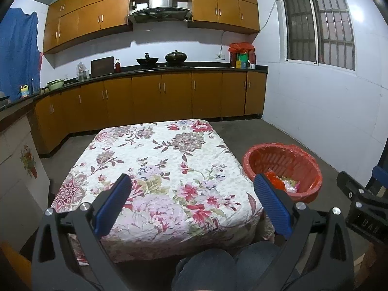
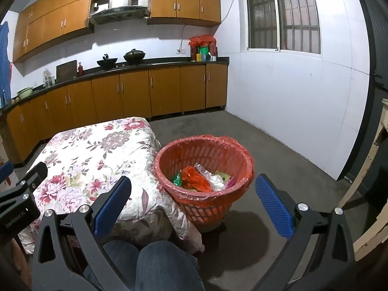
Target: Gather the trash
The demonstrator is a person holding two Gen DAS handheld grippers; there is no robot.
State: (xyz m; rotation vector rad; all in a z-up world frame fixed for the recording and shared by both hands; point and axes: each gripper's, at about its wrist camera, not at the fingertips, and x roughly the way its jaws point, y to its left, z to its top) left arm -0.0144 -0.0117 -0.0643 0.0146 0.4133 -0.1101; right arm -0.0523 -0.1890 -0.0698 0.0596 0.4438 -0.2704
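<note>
Left wrist view: left tool (image 1: pixel 192 185) spread wide, blue pads (image 1: pixel 114 203) far apart, nothing between them. Held above the near edge of the surface (image 1: pixel 155 160), draped in a floral cloth with no litter seen on it. Red basket (image 1: pixel 282 169), lined with a red plastic bag, standing on the grey floor just beside the surface's right side, up and to the right of the tool, partly hidden behind the right pad. Trash (image 1: pixel 281 181) lying at the basket's bottom: orange-red wrapper, pale scraps. Knees in blue jeans (image 1: pixel 218 266) low between the tool's arms. Black body of the other tool at the far right edge.

Right wrist view: right tool (image 2: pixel 192 185) likewise released, pads (image 2: pixel 274 206) well apart, empty. Basket (image 2: pixel 203 169) sitting directly ahead, between the two pads and beyond their tips, not touched by either. Inside, trash (image 2: pixel 201 179) heaped together: an orange-red bag, a green wrapper to its left, a clear crumpled film and yellowish bits to its right. Surface (image 2: pixel 92 155) to the left, its cloth corner hanging down close against the basket's side. Jeans (image 2: pixel 150 264) at the bottom, left tool's black body at the left edge.
</note>
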